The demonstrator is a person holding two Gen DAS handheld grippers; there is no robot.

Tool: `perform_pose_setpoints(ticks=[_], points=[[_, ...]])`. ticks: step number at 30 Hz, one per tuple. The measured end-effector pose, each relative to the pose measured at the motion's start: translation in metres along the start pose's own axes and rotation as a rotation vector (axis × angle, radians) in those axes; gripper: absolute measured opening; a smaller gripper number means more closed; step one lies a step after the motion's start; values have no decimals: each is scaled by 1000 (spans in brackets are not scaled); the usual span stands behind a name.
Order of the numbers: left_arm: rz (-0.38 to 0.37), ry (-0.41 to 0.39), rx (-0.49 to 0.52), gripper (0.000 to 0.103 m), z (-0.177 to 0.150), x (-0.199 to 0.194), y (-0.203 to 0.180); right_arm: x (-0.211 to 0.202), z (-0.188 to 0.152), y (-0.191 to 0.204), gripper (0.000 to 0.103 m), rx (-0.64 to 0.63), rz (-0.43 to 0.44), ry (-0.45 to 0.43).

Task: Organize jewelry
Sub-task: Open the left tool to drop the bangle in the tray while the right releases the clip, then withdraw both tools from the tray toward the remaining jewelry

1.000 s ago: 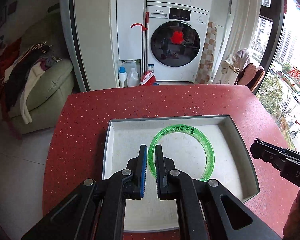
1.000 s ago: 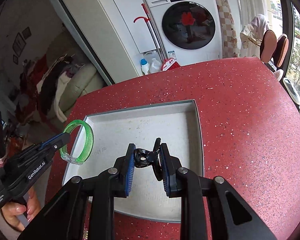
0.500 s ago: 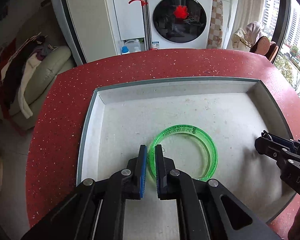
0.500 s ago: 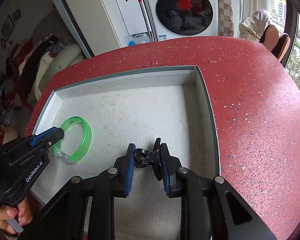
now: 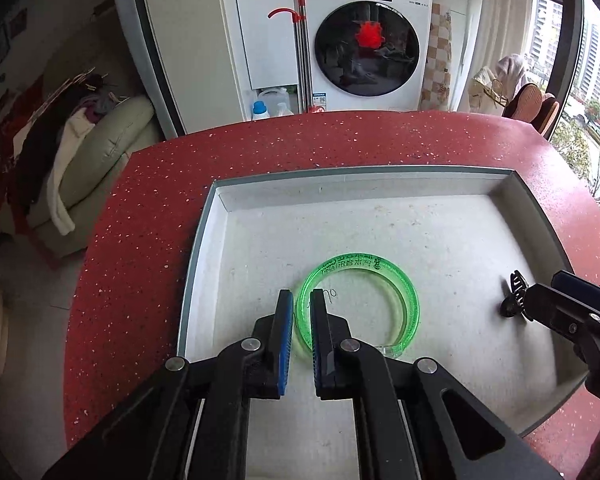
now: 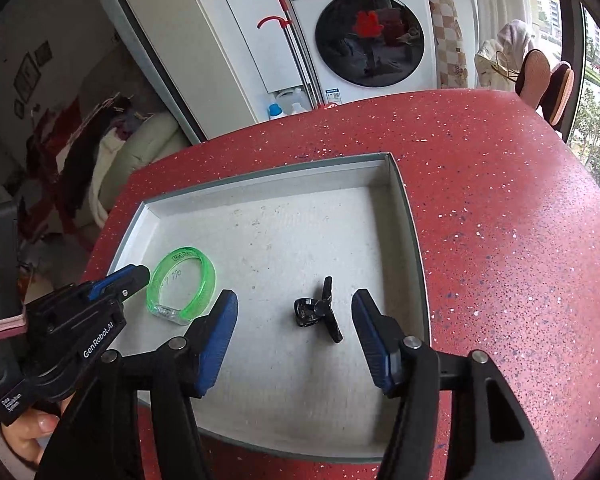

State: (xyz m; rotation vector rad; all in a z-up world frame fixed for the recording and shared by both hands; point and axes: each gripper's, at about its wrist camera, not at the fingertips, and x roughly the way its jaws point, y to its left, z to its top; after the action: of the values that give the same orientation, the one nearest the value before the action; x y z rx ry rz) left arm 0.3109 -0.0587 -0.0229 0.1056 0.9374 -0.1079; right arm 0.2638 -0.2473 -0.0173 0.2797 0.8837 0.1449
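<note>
Left wrist view: left gripper (image 5: 302,304) fingers pinch the green bangle's (image 5: 410,300) rim, lower centre, over the tray (image 5: 220,200) floor. Black hair clip (image 5: 514,294) half hidden at right edge. Right wrist view: right gripper (image 6: 294,312) fingers opening, clip (image 6: 318,312) lying free between them; red desk (image 6: 500,220) fills the right.

The left tool (image 5: 300,312), low in the frame, is staying clamped; the right tool (image 6: 294,316) is spreading its jaws.
</note>
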Motion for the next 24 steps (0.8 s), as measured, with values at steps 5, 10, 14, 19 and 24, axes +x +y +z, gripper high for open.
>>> perform_pose_setpoints(ticks=[5, 10, 14, 19, 24], points=[[-35, -32, -4, 27, -2, -23, 4, -36, -12, 2, 76, 26, 32, -47], [-66, -60, -16, 33, -15, -52, 9, -67, -33, 1, 79, 57, 47, -79], [-65, -113, -57, 103, -32, -80, 21, -84, -52, -1, 79, 72, 48, -80], [-80, -133, -42, 103, -57, -107, 31, -99, -81, -6, 90, 106, 72, -79], [-56, -144, -37, 103, -90, -126, 44, -115, -111, -4, 91, 109, 92, -116]])
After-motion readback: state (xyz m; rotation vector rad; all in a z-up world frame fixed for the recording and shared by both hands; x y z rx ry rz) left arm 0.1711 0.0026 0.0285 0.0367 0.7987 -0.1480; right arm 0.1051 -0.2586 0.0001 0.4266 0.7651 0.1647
